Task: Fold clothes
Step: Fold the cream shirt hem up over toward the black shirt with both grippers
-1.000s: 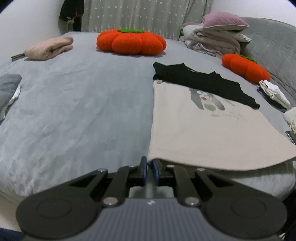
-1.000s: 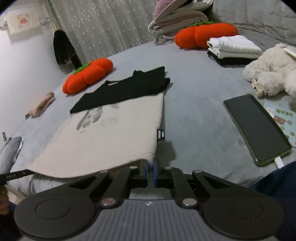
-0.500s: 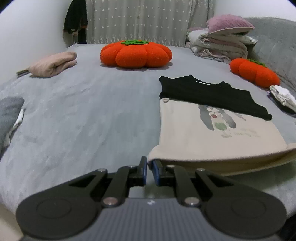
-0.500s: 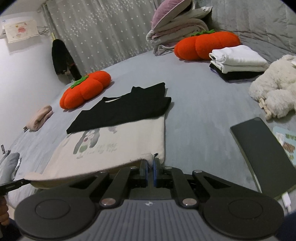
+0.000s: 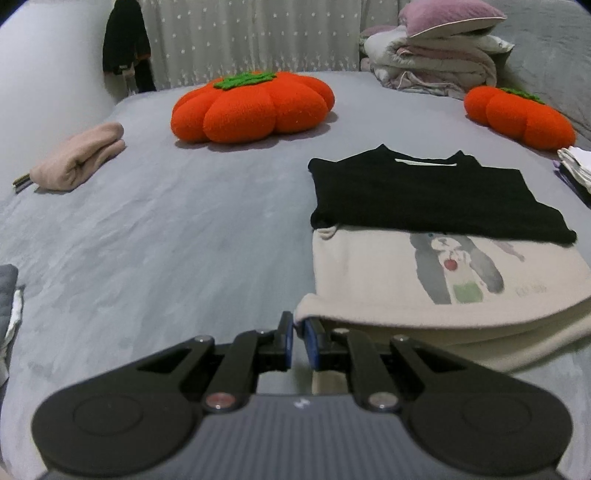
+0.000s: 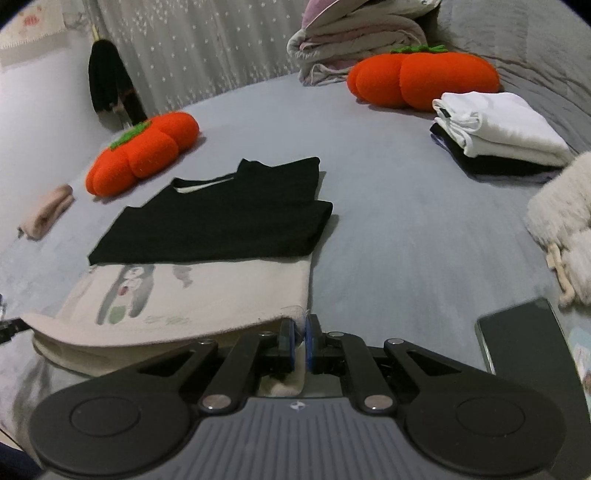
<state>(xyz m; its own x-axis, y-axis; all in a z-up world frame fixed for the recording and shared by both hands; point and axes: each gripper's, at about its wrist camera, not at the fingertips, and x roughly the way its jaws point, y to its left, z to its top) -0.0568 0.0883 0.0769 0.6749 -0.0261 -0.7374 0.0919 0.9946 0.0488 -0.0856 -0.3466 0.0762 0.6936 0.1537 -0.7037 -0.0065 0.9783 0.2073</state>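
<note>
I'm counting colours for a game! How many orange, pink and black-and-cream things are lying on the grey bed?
Orange: 2, big plush persimmon cushion and smaller plush persimmon cushion.
Pink: 1, rolled pink garment.
Black-and-cream: 1, black-and-cream T-shirt with a cartoon print.
Total: 4.

Grey bed (image 5: 155,229), star-dotted curtain (image 5: 251,33)

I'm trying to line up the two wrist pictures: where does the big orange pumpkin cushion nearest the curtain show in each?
Left wrist view: the pumpkin cushion sits upper centre, beyond the black-and-cream T-shirt.
Right wrist view: the same pumpkin cushion sits at middle left, up and left of the T-shirt's black part.
Shared landmark: the rolled pink garment, left of the cushion in both views.
</note>
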